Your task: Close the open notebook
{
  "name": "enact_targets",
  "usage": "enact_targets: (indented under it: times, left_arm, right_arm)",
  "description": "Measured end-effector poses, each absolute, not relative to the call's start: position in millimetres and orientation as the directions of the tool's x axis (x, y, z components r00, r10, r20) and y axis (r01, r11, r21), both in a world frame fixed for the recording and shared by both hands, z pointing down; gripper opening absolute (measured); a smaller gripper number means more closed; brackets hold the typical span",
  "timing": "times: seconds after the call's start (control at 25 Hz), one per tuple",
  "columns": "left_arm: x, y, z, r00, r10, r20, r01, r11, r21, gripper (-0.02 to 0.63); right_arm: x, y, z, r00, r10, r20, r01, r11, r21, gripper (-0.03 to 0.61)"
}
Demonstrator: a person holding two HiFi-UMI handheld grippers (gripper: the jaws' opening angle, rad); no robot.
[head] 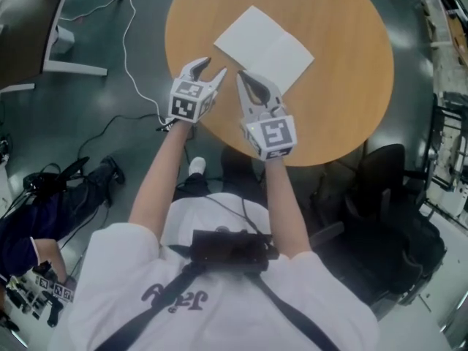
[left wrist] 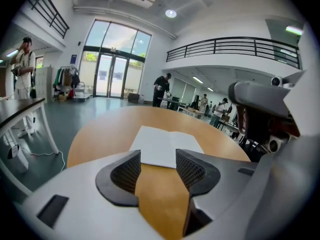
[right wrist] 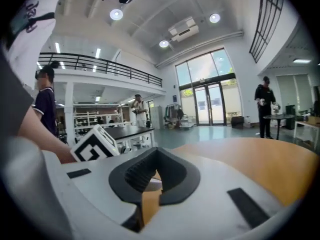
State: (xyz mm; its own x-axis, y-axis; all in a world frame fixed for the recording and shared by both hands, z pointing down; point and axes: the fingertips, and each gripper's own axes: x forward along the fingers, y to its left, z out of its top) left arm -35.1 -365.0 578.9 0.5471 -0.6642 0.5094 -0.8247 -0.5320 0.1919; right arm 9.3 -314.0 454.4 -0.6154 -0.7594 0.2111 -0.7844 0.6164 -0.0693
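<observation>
At left, the left gripper (head: 212, 67) has its jaws apart and empty. Beside it, the right gripper (head: 240, 76) has its jaws closed on nothing and looks slightly nearer. Just ahead of both, one open notebook (head: 265, 46) lies flat on one round table (head: 344, 93), its fold pointing towards the two grippers.
</observation>
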Motion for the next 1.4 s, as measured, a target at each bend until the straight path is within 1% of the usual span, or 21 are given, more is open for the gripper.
enact_targets:
  times: [0.08, 0.16, 0.24, 0.44, 0.72, 0.88, 0.96, 1.0, 1.04, 1.08, 1.16, 1.28, 1.4]
  left_arm:
    - [-30.3, -375.1, 593.2, 0.543, -0.645, 0.539, -0.827, -0.521, 0.210, 0.247]
    - [-29.3, -387.6, 609.6, 0.530, -0.631, 0.567, -0.834, -0.510, 0.211, 0.256]
    - [-30.7, -400.9, 623.8, 0.509, -0.626, 0.591, -0.844, -0.498, 0.200, 0.258]
    - [-43.0, -434.9, 646.3, 0.449, -0.656, 0.606, -0.880, -0.441, 0.176, 0.258]
    - [-41.8, -455.9, 675.4, 0.447, -0.603, 0.660, -0.881, -0.422, 0.212, 0.258]
    - [-43.2, -460.0, 680.4, 0.416, -0.583, 0.697, -0.890, -0.416, 0.183, 0.256]
    - [-39.3, -458.9, 679.3, 0.412, -0.581, 0.702, -0.887, -0.432, 0.162, 0.244]
    - [-36.9, -458.0, 678.7, 0.406, -0.580, 0.706, -0.883, -0.447, 0.141, 0.219]
    - [-35.5, -457.6, 678.5, 0.395, -0.578, 0.714, -0.880, -0.462, 0.112, 0.175]
    - [-35.0, -457.6, 678.8, 0.380, -0.576, 0.724, -0.876, -0.474, 0.082, 0.163]
    - [-35.3, -457.1, 681.7, 0.353, -0.567, 0.744, -0.874, -0.484, 0.046, 0.158]
    - [-36.5, -454.0, 685.1, 0.328, -0.540, 0.775, -0.874, -0.484, 0.032, 0.146]
    - [-36.5, -452.3, 685.6, 0.326, -0.521, 0.789, -0.872, -0.487, 0.039, 0.110]
  right_arm:
    - [5.6, -316.0, 460.9, -0.662, -0.717, 0.220, -0.743, 0.666, -0.065, 0.020]
    - [9.6, -322.0, 468.9, -0.662, -0.710, 0.240, -0.741, 0.667, -0.075, 0.020]
    - [15.5, -328.8, 475.4, -0.656, -0.711, 0.254, -0.748, 0.658, -0.089, 0.020]
    - [23.1, -337.8, 488.8, -0.656, -0.693, 0.301, -0.743, 0.662, -0.095, 0.020]
    - [32.1, -344.4, 500.2, -0.661, -0.677, 0.324, -0.738, 0.665, -0.118, 0.020]
    - [37.0, -345.2, 505.6, -0.658, -0.676, 0.333, -0.739, 0.664, -0.113, 0.020]
    - [45.0, -347.1, 505.5, -0.628, -0.692, 0.356, -0.763, 0.637, -0.109, 0.020]
    - [49.4, -347.6, 505.1, -0.615, -0.699, 0.366, -0.774, 0.625, -0.107, 0.020]
    - [53.5, -347.7, 505.1, -0.604, -0.705, 0.371, -0.782, 0.613, -0.107, 0.020]
    - [57.3, -347.3, 505.5, -0.594, -0.711, 0.376, -0.791, 0.603, -0.109, 0.020]
    - [62.2, -344.6, 507.1, -0.583, -0.717, 0.382, -0.800, 0.589, -0.116, 0.020]
    - [66.0, -339.7, 510.0, -0.576, -0.722, 0.383, -0.807, 0.577, -0.126, 0.020]
    - [66.9, -335.6, 514.3, -0.573, -0.732, 0.368, -0.814, 0.561, -0.151, 0.020]
